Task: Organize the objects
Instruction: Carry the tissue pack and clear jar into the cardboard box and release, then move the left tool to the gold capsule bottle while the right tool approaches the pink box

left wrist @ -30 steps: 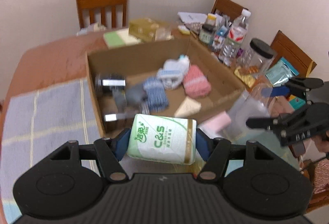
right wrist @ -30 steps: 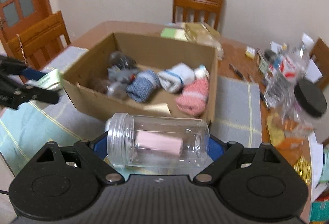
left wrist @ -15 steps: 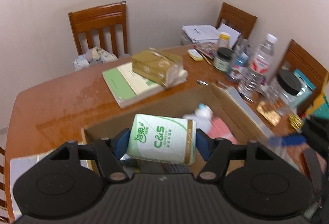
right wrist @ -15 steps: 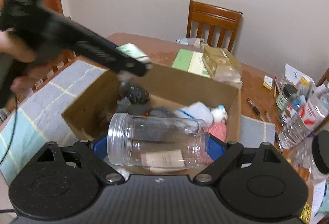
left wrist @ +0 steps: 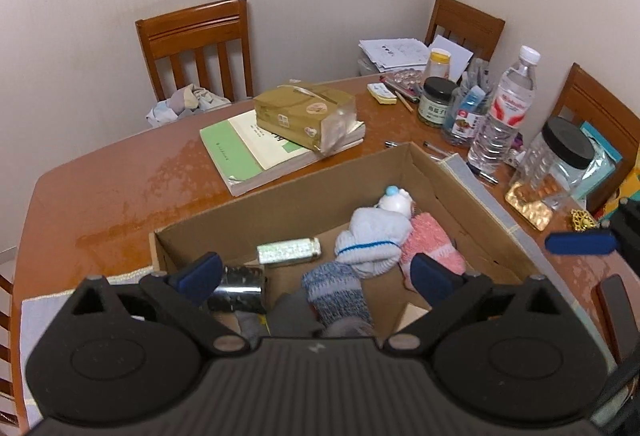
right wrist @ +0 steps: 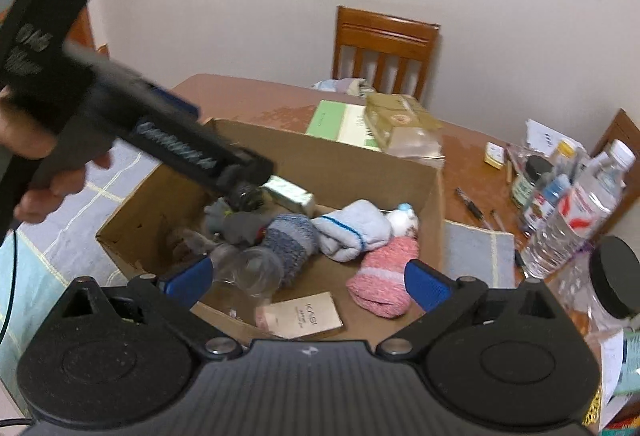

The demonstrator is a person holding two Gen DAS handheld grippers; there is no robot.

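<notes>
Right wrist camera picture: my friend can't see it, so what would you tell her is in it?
Both grippers are open over a cardboard box on a wooden table: the right gripper near, the left gripper reaching in. Inside lie rolled socks, a tissue pack, a clear jar and a small card.

Left gripper (left wrist: 316,272) was spread wide, nothing between its blue pads (left wrist: 200,272); a bare hand (right wrist: 48,156) gripped its handle at far left. Right gripper (right wrist: 308,276) was likewise wide apart and empty, pointing forward and tilted down, near side.
</notes>
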